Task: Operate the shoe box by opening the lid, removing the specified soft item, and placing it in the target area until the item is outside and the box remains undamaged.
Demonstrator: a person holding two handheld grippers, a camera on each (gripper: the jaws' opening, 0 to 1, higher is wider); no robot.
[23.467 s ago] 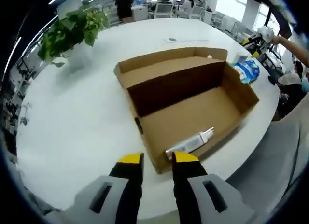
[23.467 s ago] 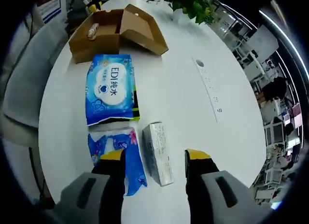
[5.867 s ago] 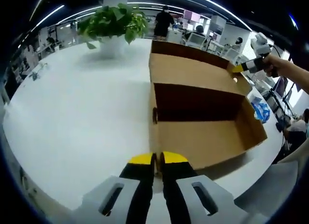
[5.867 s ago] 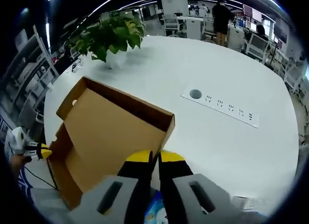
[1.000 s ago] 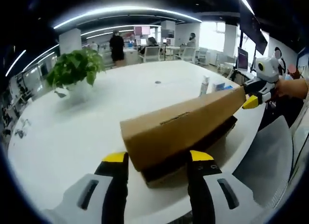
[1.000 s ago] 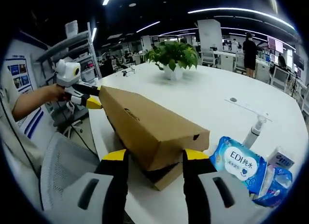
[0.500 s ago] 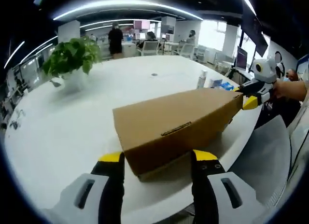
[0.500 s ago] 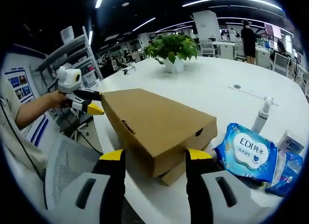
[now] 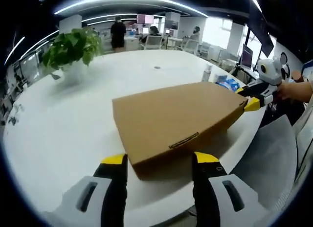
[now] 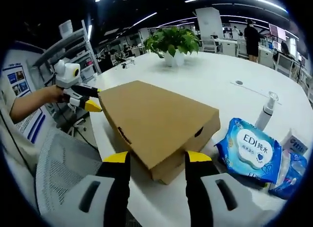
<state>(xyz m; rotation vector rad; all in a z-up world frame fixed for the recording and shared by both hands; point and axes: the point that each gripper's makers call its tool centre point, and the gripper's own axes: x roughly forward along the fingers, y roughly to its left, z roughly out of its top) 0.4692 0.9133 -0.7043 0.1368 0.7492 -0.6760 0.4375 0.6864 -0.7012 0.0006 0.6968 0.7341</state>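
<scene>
- Left gripper view: the shoe box point(image 9: 176, 122) lies near the bench point(image 9: 63, 119) edge with its lid down; a downward press from either end could crease the cardboard.
- Left tongs point(image 9: 159, 159) stand apart, straddling the box's near corner; right tongs point(image 10: 155, 157) likewise.
- Wet-wipe pack point(image 10: 250, 153) rests outside, beside the box; a sweeping tong could knock it or the spray bottle point(image 10: 266, 112).

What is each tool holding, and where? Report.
Neither clearly grips: left tool and right tool stand open at opposite ends of the brown cardboard shoe box; contact cannot be told.
</scene>
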